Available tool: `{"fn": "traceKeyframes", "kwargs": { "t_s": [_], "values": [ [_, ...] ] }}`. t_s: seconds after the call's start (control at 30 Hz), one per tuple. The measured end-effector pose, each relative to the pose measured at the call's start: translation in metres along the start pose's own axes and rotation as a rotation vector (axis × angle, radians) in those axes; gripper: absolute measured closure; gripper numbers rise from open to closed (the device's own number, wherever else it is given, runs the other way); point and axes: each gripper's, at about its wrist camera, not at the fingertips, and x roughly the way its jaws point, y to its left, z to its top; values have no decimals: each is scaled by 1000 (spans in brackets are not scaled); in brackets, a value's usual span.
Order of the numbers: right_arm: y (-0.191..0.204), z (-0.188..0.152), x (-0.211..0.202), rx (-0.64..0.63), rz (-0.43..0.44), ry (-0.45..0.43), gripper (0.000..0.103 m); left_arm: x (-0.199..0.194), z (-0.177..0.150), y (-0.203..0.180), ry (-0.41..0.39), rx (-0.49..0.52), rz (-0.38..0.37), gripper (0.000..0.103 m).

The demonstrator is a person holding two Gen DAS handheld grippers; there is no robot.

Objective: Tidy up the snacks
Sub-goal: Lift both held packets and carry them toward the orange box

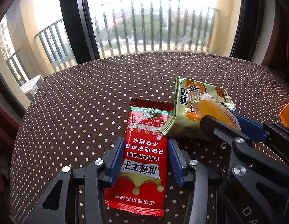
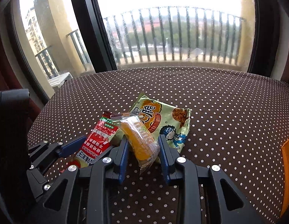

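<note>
Red packet (image 1: pixel 142 160) lies flat on the dotted cloth (image 1: pixel 79 102), long axis straight along the left gripper (image 1: pixel 146 158), pads hugging its sides | right gripper (image 2: pixel 143 149) pinching the orange cake (image 2: pixel 139 140) just beside, over the green packet (image 2: pixel 168 119) | left is nearer the red one.

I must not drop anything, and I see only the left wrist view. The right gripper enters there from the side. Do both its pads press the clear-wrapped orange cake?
Observer: Yes. The right wrist view shows the right gripper with one blue pad on each side of the clear-wrapped orange cake, shut on it.
Operator: What is printed on the green packet's near part? The cake hides it from me.
Observer: A cartoon child in blue clothes, on the near corner of the green printed noodle packet.
</note>
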Motion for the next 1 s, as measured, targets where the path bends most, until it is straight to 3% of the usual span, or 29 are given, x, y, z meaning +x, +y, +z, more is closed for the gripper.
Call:
{"fn": "traceKeyframes", "kwargs": {
  "t_s": [0.47,0.63,1.0],
  "values": [
    [-4,-27,-29,-31,14,10,69,-34,-40,-18,27,-112,42,66],
    [-8,-41,-46,-38,29,15,69,-60,-59,-33,-27,-130,93,66],
    [-22,-58,-88,-31,51,-10,69,-97,-79,-55,-92,-137,94,66]
  ]
}}
